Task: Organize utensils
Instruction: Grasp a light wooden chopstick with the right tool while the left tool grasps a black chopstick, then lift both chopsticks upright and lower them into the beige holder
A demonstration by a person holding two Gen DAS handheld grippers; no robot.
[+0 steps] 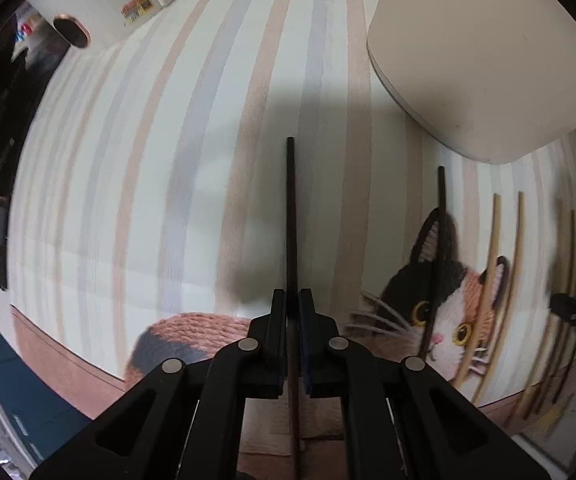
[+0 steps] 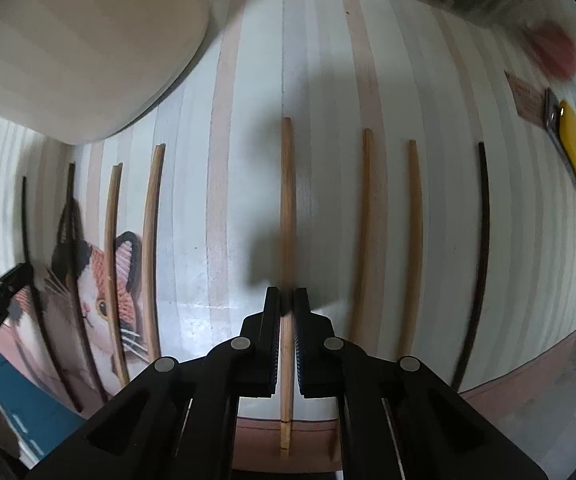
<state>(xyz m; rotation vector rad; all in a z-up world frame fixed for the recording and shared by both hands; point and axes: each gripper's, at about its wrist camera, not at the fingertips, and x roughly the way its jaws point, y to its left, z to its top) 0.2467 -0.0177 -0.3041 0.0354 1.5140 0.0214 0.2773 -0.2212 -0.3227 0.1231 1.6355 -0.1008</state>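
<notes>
Striped mat [image 2: 328, 80] – nine chopsticks [image 2: 415, 240]

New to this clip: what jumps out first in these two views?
The calico cat print on the striped mat, low on the right in the left wrist view, with chopsticks lying across it. Then the left gripper shut on a dark chopstick and the right gripper shut on a light wooden chopstick. A big white container sits at the mat's far edge.
</notes>
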